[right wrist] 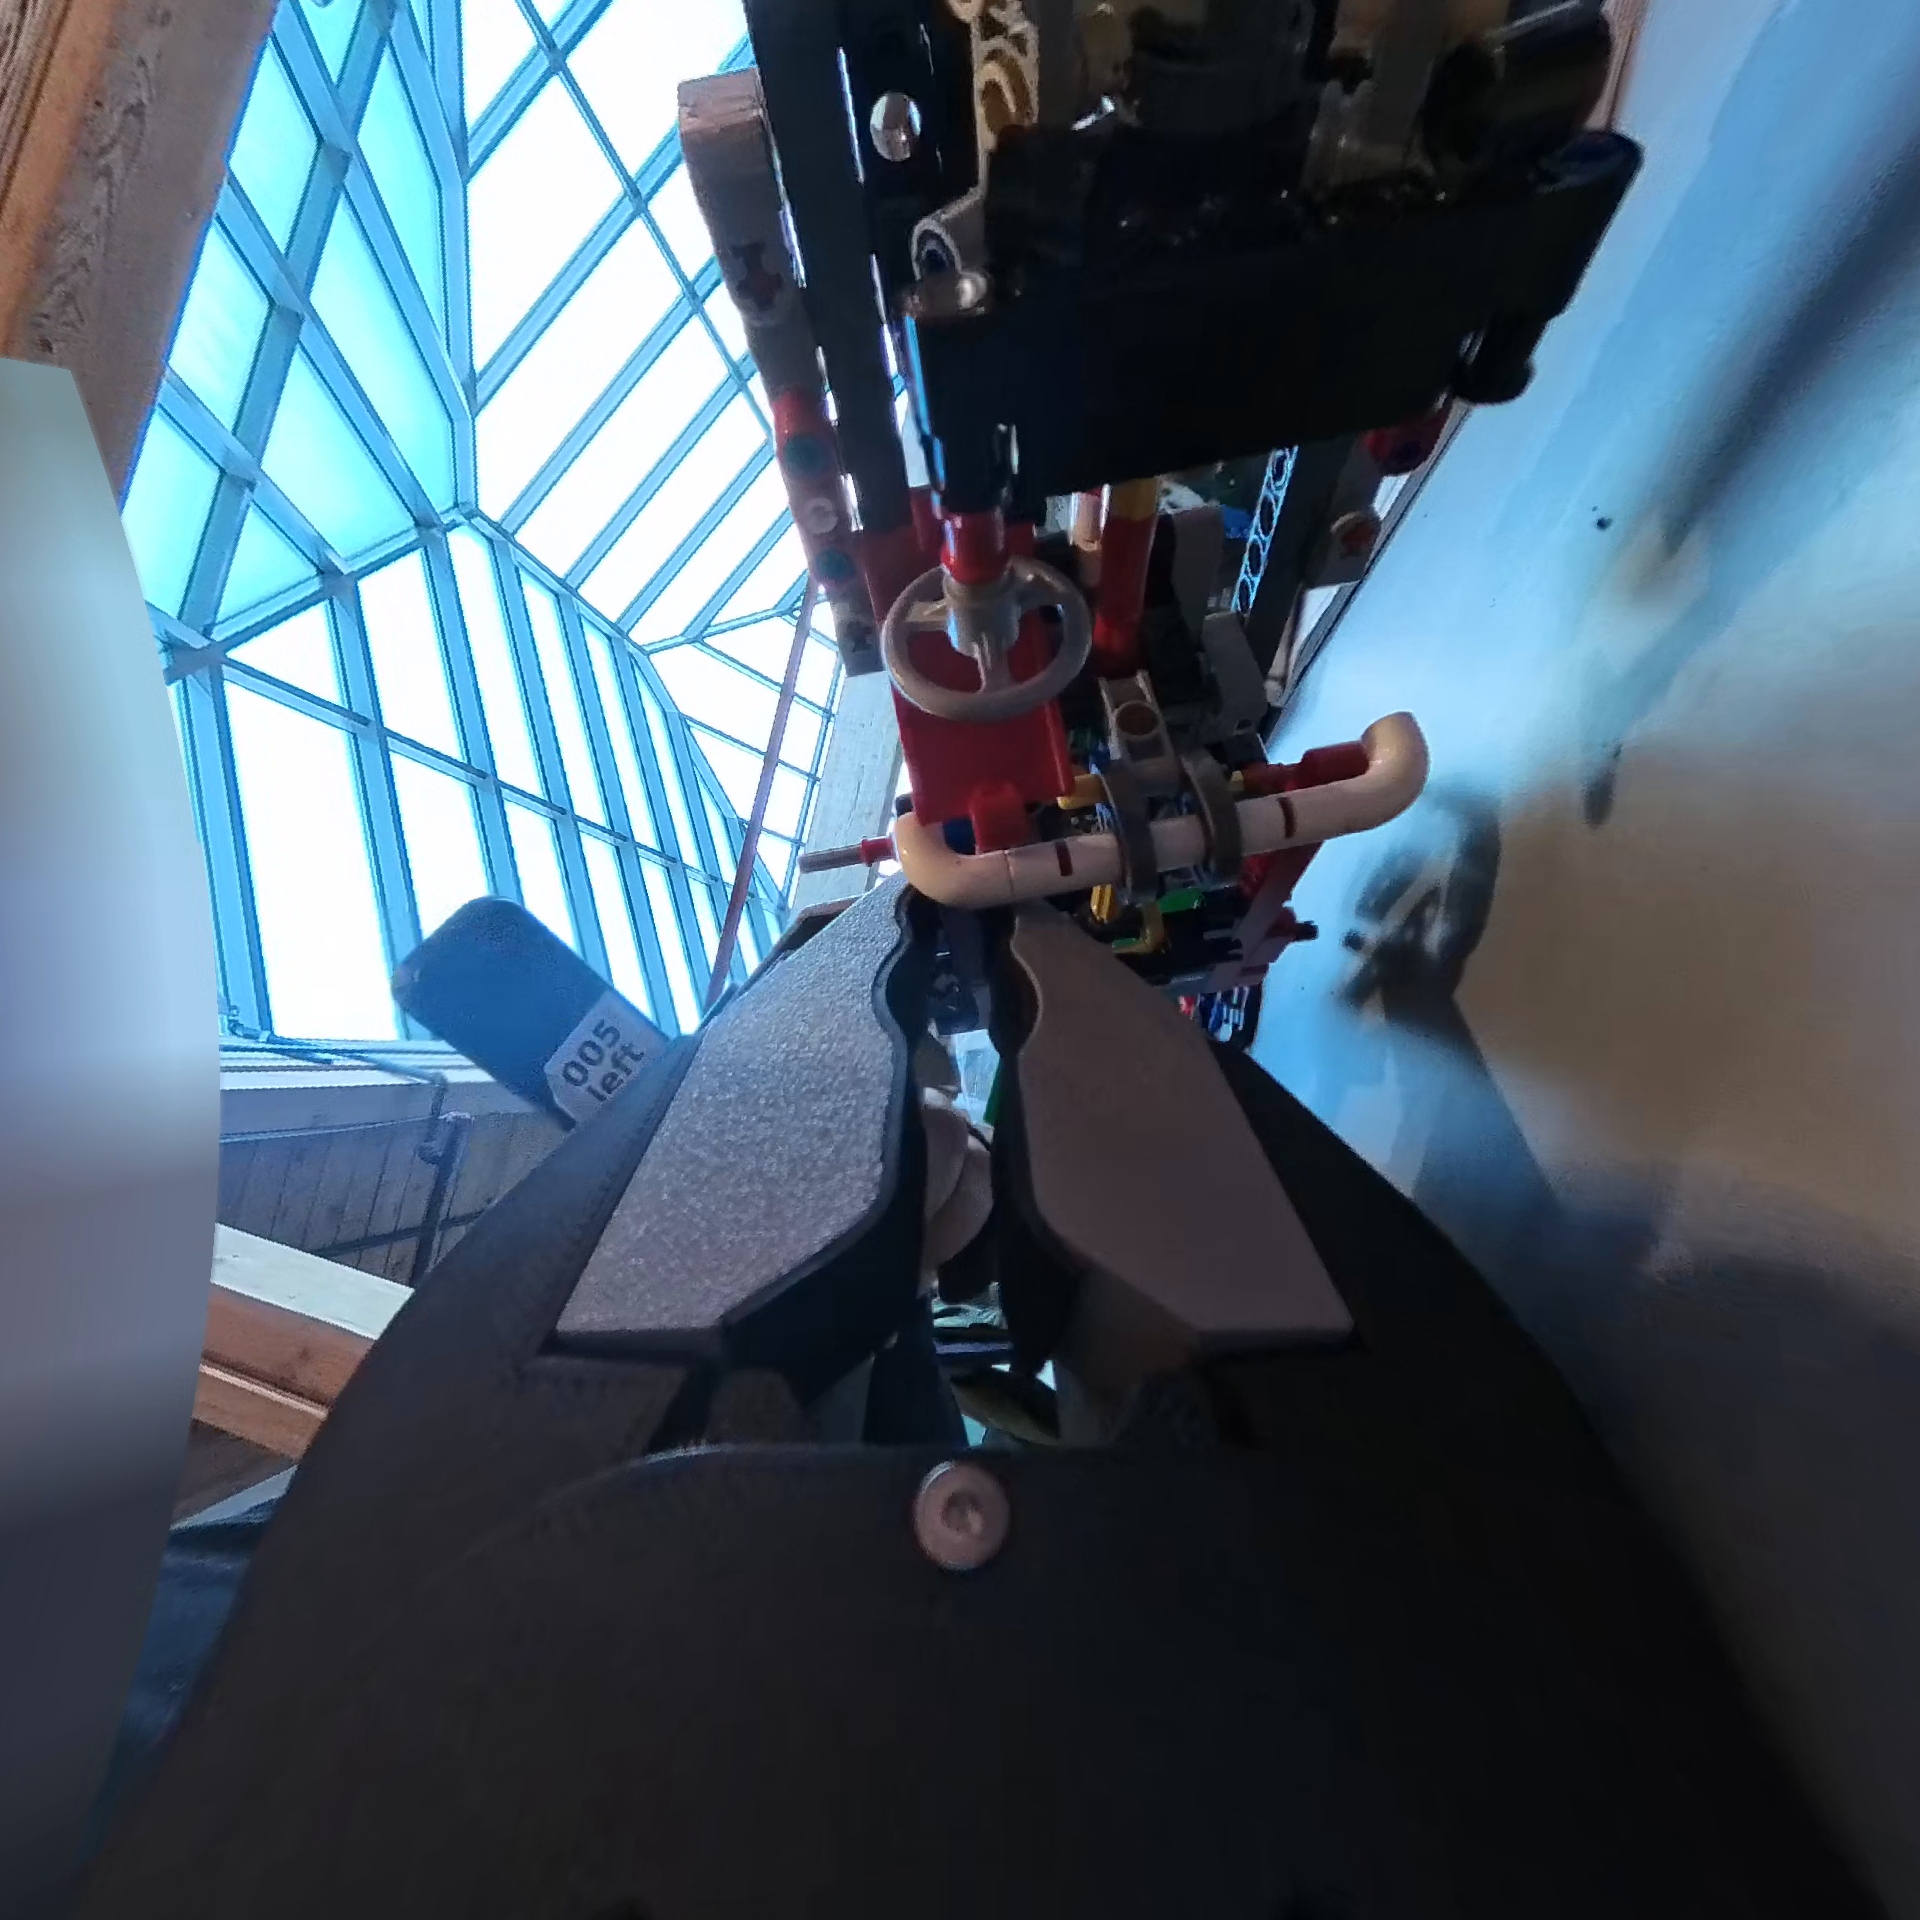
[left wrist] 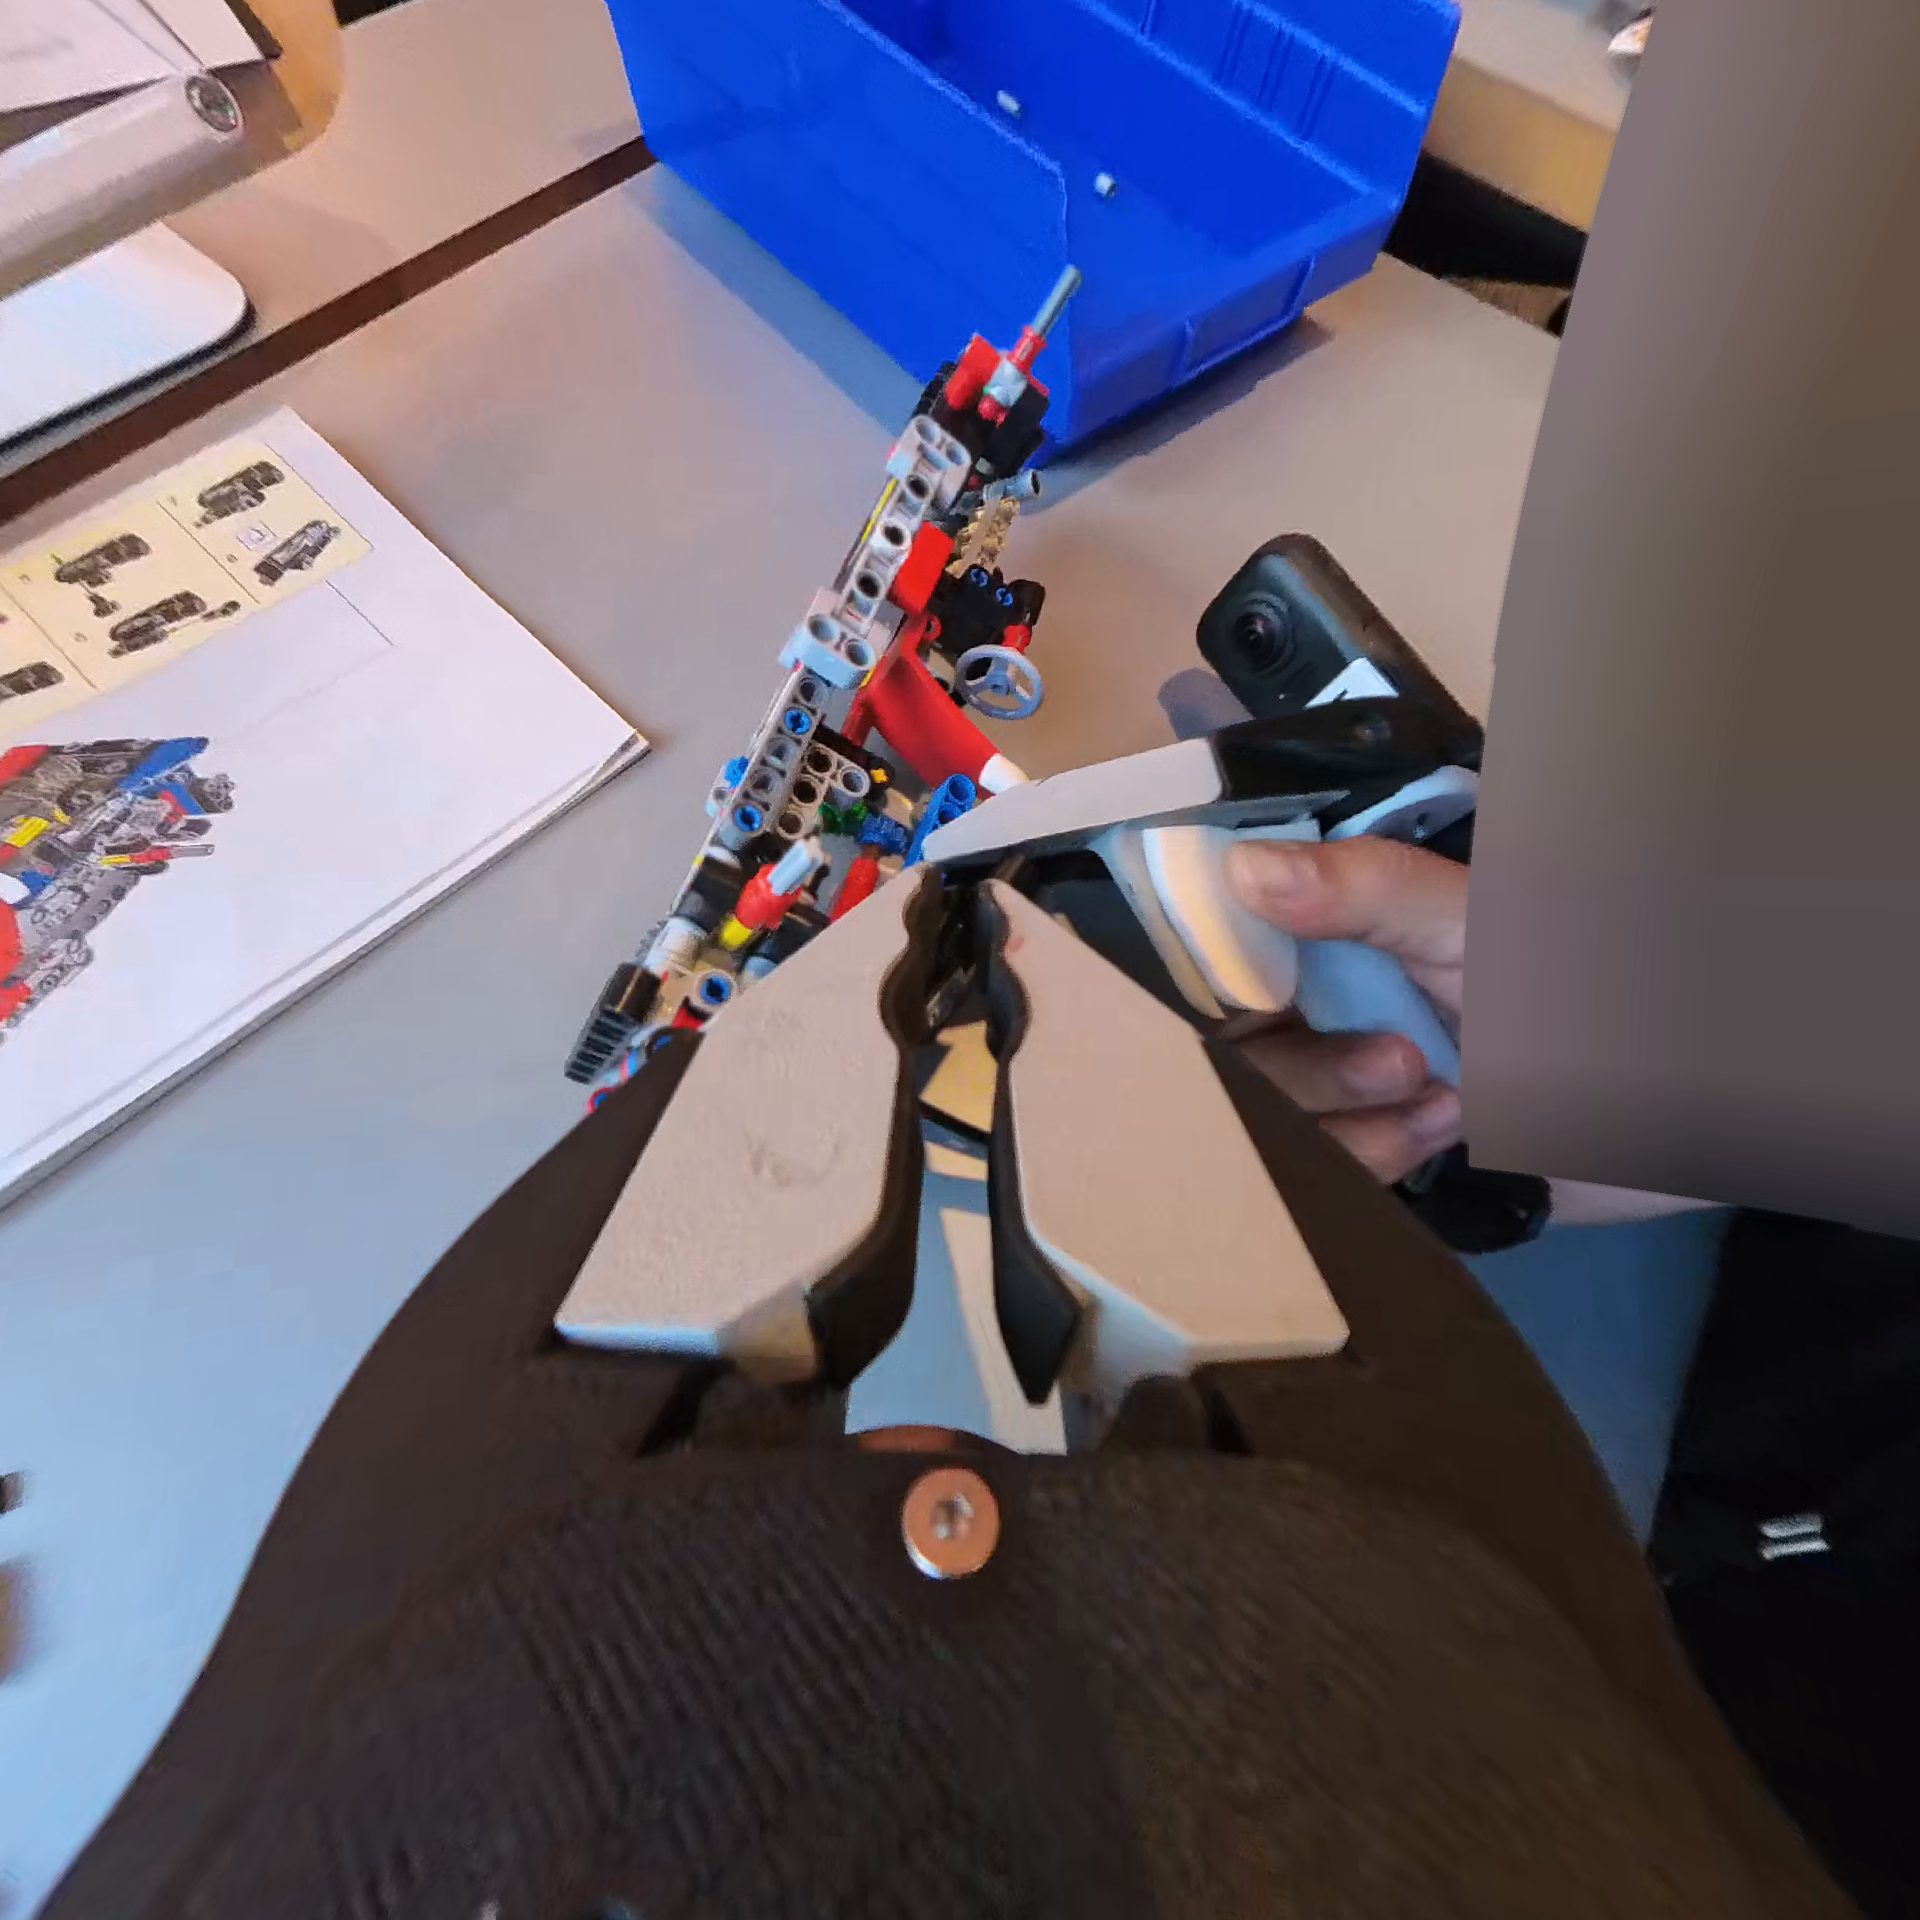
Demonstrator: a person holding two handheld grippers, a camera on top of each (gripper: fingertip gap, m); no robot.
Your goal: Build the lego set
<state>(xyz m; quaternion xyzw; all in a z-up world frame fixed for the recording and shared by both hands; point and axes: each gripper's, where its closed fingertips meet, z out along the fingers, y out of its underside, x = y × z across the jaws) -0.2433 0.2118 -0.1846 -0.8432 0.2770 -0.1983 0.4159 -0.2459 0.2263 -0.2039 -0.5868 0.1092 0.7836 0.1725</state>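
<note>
two claws meet at the lower end of the lego model (left wrist: 862,665), a long red, grey and black build tilted up off the grey tabletop (left wrist: 582,436). the left claw (left wrist: 951,914) has its jaws nearly together, pinched on the model's near end. the right claw (right wrist: 961,935), a hand (left wrist: 1351,935) gripping its handle, comes in from the right; its jaws are close together at the model's underside, just below a cream curved bar (right wrist: 1153,831) and grey steering wheel (right wrist: 985,649), though the grip itself is hidden. an open instruction booklet (left wrist: 270,727) lies to the left, a blue bin (left wrist: 1039,177) behind
</note>
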